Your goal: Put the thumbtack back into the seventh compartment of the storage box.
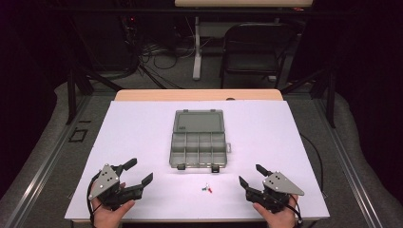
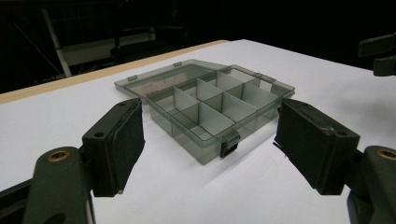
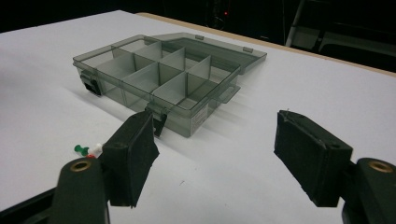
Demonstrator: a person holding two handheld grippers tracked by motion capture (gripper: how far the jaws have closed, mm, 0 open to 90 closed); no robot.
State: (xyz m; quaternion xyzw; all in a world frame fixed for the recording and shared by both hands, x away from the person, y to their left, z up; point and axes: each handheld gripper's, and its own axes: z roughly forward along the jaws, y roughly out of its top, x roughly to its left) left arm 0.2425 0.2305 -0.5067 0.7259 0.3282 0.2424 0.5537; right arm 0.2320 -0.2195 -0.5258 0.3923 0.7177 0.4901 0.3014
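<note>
— While both hands sit at the near edge, what are the claws doing?
— Left gripper (image 1: pixel 141 171) and right gripper (image 1: pixel 250 174) both spread wide, nothing held.
— Between them?
— Small green, white and red push pins (image 1: pixel 206 189) lie on the white table cover (image 1: pixel 133 128).
— Farther back?
— Smoky clear plastic compartment box (image 1: pixel 198 150) at centre, its lid (image 1: pixel 198 121) flat open on the far side, dividers visible, compartments look empty.

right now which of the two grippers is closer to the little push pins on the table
The right gripper. The push pins lie just off its jaws, at the lower left of the right gripper view, while the left gripper sits farther across the white table.
</note>
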